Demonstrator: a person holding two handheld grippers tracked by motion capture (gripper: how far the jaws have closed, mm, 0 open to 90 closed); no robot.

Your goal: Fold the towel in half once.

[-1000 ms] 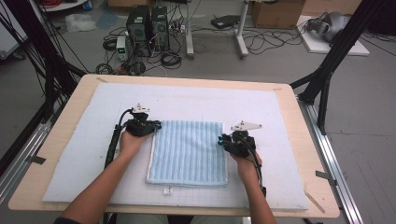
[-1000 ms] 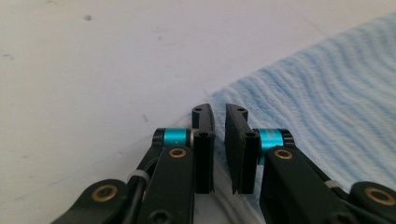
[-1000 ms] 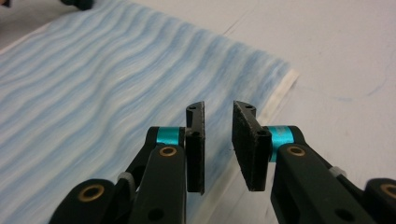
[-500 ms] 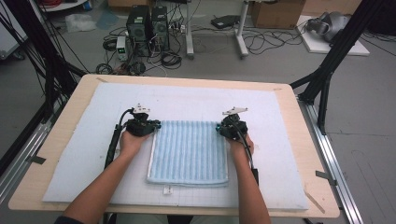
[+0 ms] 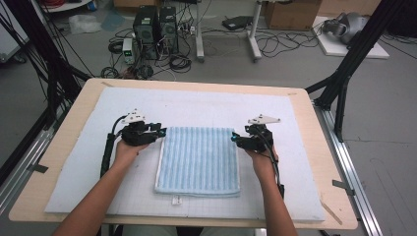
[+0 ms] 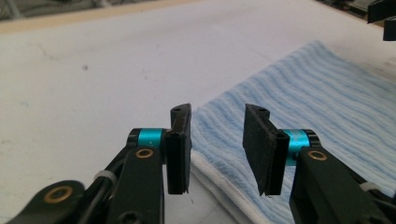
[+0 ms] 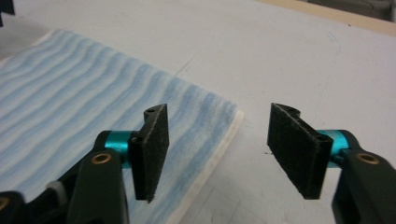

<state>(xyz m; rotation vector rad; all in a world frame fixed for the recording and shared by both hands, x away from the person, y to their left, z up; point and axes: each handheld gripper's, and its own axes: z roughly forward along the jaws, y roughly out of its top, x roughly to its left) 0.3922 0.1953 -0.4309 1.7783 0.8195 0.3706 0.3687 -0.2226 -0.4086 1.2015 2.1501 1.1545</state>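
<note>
A folded blue towel (image 5: 198,161) lies flat on the white mat (image 5: 295,118). The left gripper (image 5: 161,132) and right gripper (image 5: 234,138) sit at its far corners — both with jaws apart, gripping nothing.

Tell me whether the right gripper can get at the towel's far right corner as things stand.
Probably yes: the right gripper is open at the blue towel, its jaws straddling that corner's edge, with nothing between.

The left gripper (image 5: 160,132) and right gripper (image 5: 236,140) are black, each topped by a pale grey three-cornered plate and trailing a black cable. Turquoise collars and brass-coloured screws sit behind flat black fingers (image 6: 179,148). The forearms are unsleeved.
</note>
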